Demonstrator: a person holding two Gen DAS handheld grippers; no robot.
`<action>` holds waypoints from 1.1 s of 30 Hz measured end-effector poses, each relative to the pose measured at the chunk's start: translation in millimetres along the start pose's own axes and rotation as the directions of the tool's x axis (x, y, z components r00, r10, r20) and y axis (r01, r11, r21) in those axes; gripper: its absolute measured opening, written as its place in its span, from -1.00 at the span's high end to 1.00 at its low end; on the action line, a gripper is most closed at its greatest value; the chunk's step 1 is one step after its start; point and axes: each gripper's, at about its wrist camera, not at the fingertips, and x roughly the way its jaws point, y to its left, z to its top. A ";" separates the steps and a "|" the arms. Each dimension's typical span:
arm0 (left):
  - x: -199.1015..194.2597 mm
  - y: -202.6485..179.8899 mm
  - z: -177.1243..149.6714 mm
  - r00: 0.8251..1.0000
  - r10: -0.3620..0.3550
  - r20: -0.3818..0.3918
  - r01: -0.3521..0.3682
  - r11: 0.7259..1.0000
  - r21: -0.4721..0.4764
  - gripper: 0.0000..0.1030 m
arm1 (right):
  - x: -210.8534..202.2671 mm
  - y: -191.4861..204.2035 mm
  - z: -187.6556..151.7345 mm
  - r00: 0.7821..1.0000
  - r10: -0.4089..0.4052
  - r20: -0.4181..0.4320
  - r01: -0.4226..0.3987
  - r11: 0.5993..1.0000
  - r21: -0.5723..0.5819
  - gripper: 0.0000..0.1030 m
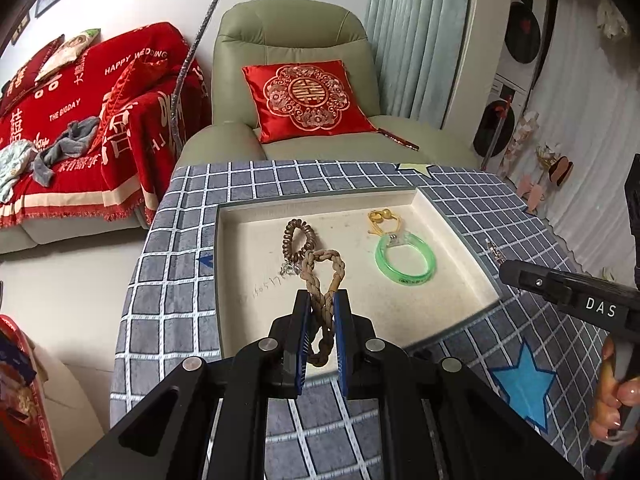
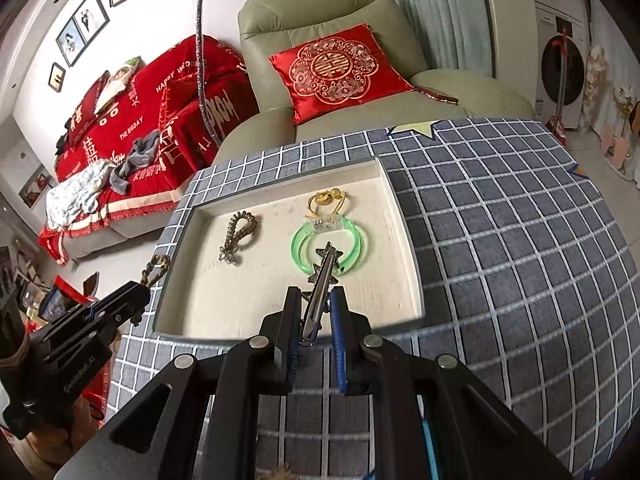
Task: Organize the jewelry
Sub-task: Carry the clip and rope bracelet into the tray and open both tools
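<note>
Three pieces already lie in the cream flocked tray [image 1: 404, 312]. My left claw [image 1: 322, 304] grips a tan braided rope bracelet [image 1: 326, 280], my right claw [image 2: 316, 300] a silver star-tipped hair clip [image 2: 322, 276]; both hang over the tray, unplaced.

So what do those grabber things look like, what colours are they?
Each hand-held gripper is black, with angular arms joined by round silver bolts and two flat fingers lined with ridged blue pads. Seen from the side, the right hand-held gripper has white letters "DAS", and the left hand-held gripper has small pale writing on its body. Bare fingers hold the handle.
</note>
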 end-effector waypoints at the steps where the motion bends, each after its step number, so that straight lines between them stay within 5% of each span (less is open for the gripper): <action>1: 5.5 1.6 3.4 1.000 -0.002 -0.005 0.001 1.000 -0.005 0.49 | 3.9 -0.4 2.8 1.000 0.000 -0.004 0.000 1.000 -0.003 0.69; 15: 77.4 13.8 22.5 0.996 0.034 -0.085 -0.037 0.999 -0.031 0.49 | 75.6 -0.4 44.3 0.999 0.010 -0.046 -0.011 1.000 -0.020 0.69; 33: 115.1 6.0 4.9 0.980 0.099 -0.175 -0.096 0.995 0.026 0.48 | 124.4 4.2 31.3 0.992 -0.025 -0.126 0.016 0.997 -0.071 0.68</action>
